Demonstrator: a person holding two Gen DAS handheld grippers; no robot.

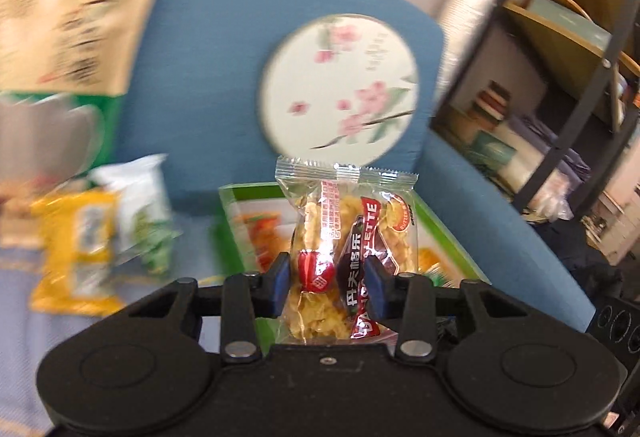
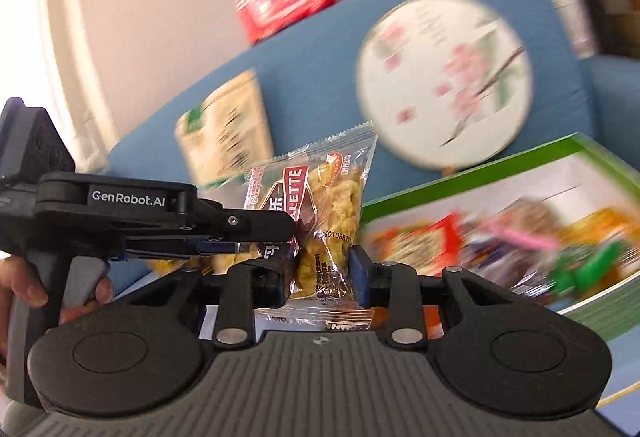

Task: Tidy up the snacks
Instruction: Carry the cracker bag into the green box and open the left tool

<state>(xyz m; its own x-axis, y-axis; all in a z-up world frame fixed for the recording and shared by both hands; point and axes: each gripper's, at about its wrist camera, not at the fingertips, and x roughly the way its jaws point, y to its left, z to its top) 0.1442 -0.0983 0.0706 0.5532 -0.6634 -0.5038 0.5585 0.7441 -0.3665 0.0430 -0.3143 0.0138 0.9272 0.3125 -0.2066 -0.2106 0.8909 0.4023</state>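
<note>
Packet of yellow corn-flake snack in clear plastic wrap w/ red-and-brown label [image 1: 344,257] sits upright between the blue pads of the left tool [image 1: 329,287], centre-bottom of the left wrist view. Jaws closed most of the way, both pads pressing the packet's waist so the wrap puckers; crimped top edge sticks up above the fingers, lower end reaches back toward the tool body.

Right wrist view: a second packet of the same kind [image 2: 320,233] is pinched between the pads of the right tool [image 2: 320,271], centre frame, tilted w/ its top corner leaning to the upper right. Jaws likewise narrowed onto it, bottom seam hanging below the pads. Left tool enters from the left edge here, black fingers level, tips just beside or touching this packet; can't tell which. A hand [image 2: 24,289] grips its handle, lower left.

Behind the packets, both views: blue sofa backrest [image 1: 208,85], blurred, w/ round pale cushion printed w/ pink blossoms [image 1: 340,85]. Green-rimmed open box holding mixed snacks [image 2: 500,237] lies to the right of the right tool. Tan paper bag w/ green trim [image 1: 68,21] upper left in the left view; yellow pouch [image 1: 76,253] and white-green pouch [image 1: 144,213] at left, well apart from the tool.
</note>
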